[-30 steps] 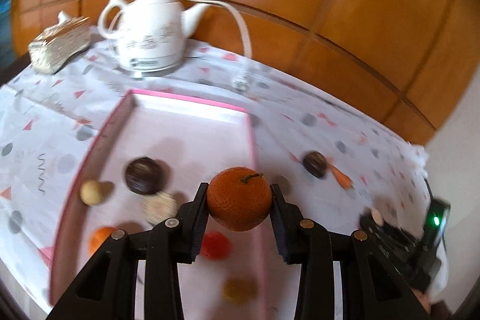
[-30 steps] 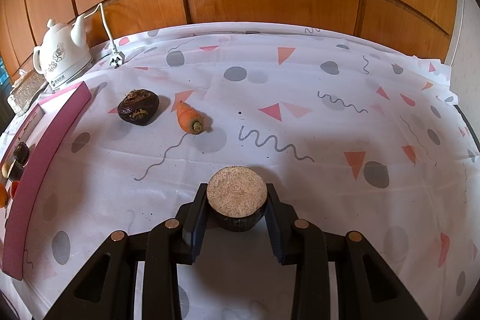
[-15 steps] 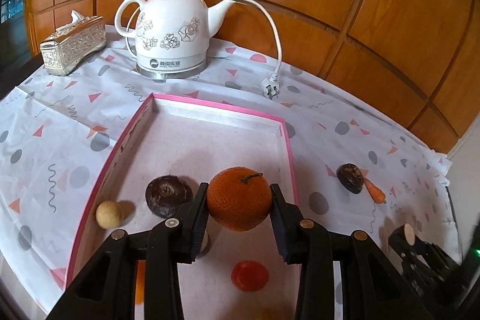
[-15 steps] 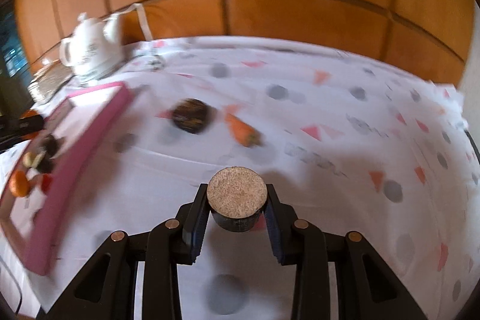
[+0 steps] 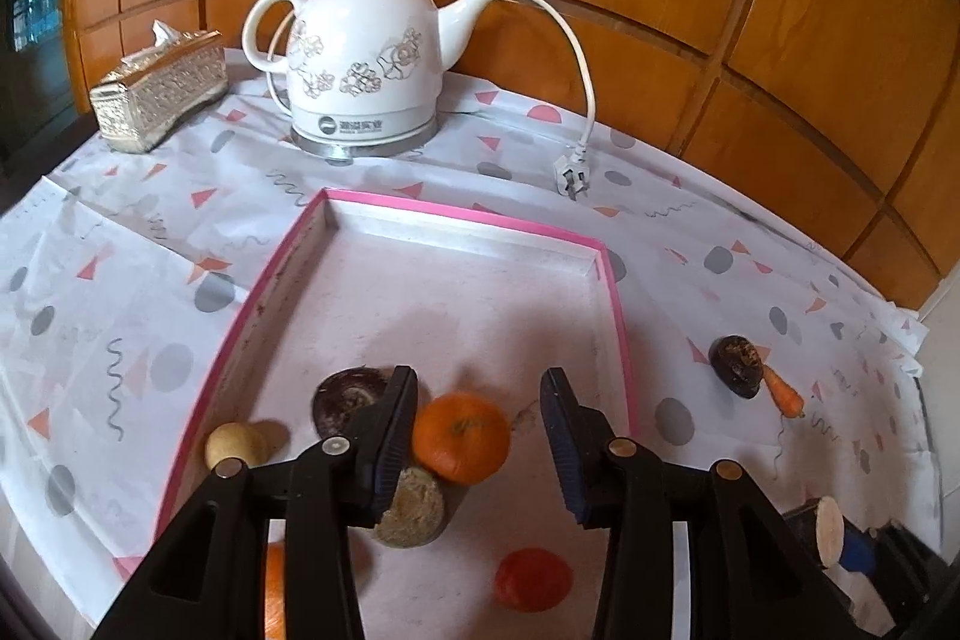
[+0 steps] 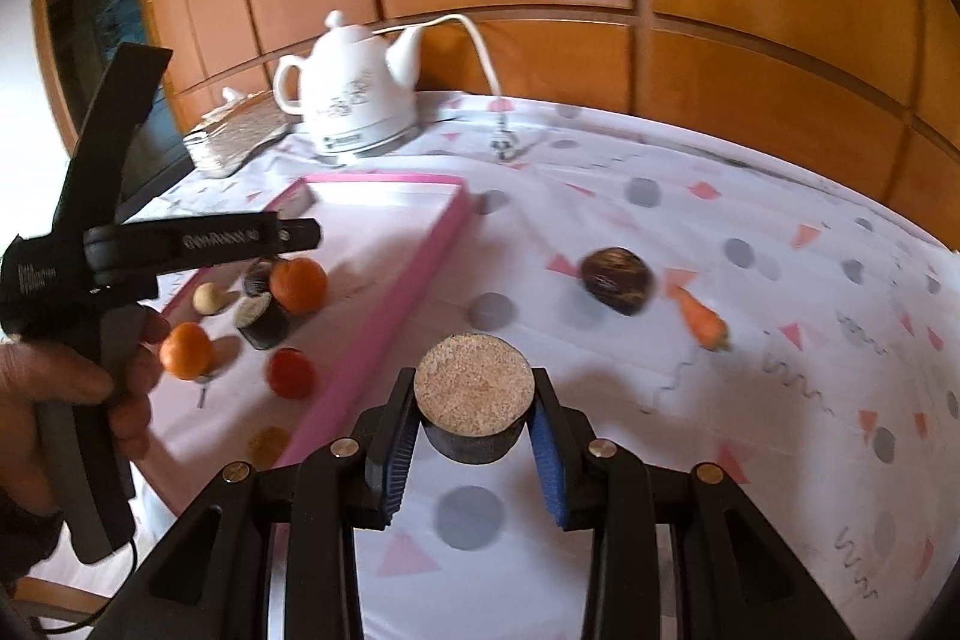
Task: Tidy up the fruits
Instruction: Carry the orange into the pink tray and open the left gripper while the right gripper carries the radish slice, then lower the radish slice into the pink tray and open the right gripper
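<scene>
Your left gripper (image 5: 477, 421), lower centre, has its jaws opening around the tangerine (image 5: 461, 436), which seems set down in the tray (image 5: 618, 340). I count seven pieces there. Your right gripper (image 6: 475, 403) pinches a cut fruit (image 6: 474, 382) above the table (image 6: 660, 196), just right of the tray. One dark fruit (image 6: 617, 280) and one carrot (image 6: 699, 319) remain outside, mid right.

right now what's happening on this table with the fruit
A person is sorting fruit into the pink tray. The left gripper is opening over it, its pads clear of the orange lying there. The right gripper holds a dark cut-topped fruit above the cloth beside the tray.
</scene>
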Tool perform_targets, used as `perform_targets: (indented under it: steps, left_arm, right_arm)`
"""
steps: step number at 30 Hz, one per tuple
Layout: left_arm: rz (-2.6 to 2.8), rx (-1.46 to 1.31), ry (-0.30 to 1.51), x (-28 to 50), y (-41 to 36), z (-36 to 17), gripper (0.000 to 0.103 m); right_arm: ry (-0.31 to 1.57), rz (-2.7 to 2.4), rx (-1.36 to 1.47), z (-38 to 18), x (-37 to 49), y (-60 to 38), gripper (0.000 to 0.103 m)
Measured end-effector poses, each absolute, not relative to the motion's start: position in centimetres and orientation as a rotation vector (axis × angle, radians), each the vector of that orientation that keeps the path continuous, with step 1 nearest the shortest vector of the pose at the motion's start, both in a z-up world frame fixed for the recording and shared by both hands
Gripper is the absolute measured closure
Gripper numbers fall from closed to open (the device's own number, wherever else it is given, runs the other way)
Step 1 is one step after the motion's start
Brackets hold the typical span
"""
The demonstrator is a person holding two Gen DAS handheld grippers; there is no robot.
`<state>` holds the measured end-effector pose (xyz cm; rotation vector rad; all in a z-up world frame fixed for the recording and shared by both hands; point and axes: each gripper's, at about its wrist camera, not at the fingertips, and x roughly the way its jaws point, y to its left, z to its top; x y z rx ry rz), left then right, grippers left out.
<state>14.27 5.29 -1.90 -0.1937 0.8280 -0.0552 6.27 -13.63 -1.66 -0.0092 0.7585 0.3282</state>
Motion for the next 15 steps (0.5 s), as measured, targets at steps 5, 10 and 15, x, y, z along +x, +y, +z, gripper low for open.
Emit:
perform_targets:
  steps: [5,10,15]
  left_arm:
    - [-0.026,-0.152,0.799,12.4,5.4,-1.6,0.060]
    - [0.002,-0.145,0.764,10.3,5.7,-1.0,0.060]
    - [0.033,-0.137,0.751,8.9,6.3,-0.8,0.059]
  right_arm:
    - [0.763,0.361,-0.016,-1.3,6.7,-12.2,0.068]
    - [0.764,0.396,-0.022,-1.0,7.3,-10.6,0.068]
    - [0.770,0.418,-0.030,-0.9,8.1,-8.9,0.068]
